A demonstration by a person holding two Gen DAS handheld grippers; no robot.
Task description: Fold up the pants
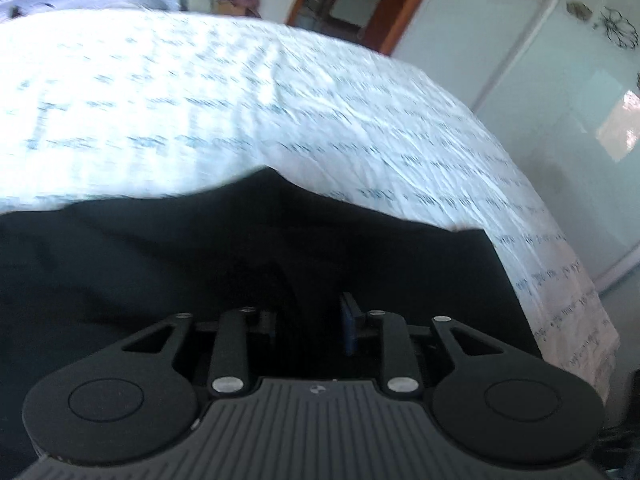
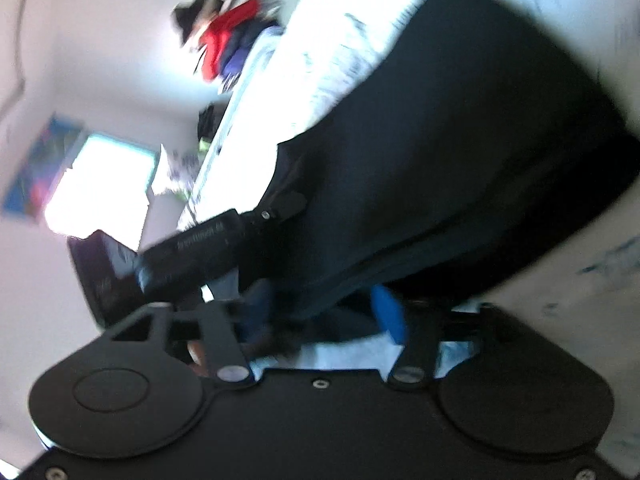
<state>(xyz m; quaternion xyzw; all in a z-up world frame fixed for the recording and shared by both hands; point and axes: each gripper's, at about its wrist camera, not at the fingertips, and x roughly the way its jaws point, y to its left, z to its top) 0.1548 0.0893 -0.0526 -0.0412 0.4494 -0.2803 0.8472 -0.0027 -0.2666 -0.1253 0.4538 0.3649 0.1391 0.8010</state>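
Note:
The black pants [image 1: 200, 248] lie on a bed with a white sheet printed with blue marks [image 1: 240, 92]. In the left wrist view my left gripper [image 1: 308, 328] sits low over the dark cloth; its blue pad [image 1: 350, 328] shows, and the cloth fills the gap between the fingers. In the right wrist view the pants [image 2: 460, 140] hang as a wide black fold, and my right gripper [image 2: 320, 316] is shut on their lower edge, with a blue pad [image 2: 390, 312] beside the cloth. The view is rolled and blurred. The left gripper's body [image 2: 208, 248] shows there too.
A sliding wardrobe with frosted doors [image 1: 540, 80] and a wooden door frame [image 1: 400, 8] stand beyond the bed. A pile of clothes, some red [image 2: 228, 40], lies at the bed's far end. A bright window [image 2: 100, 184] is in the wall.

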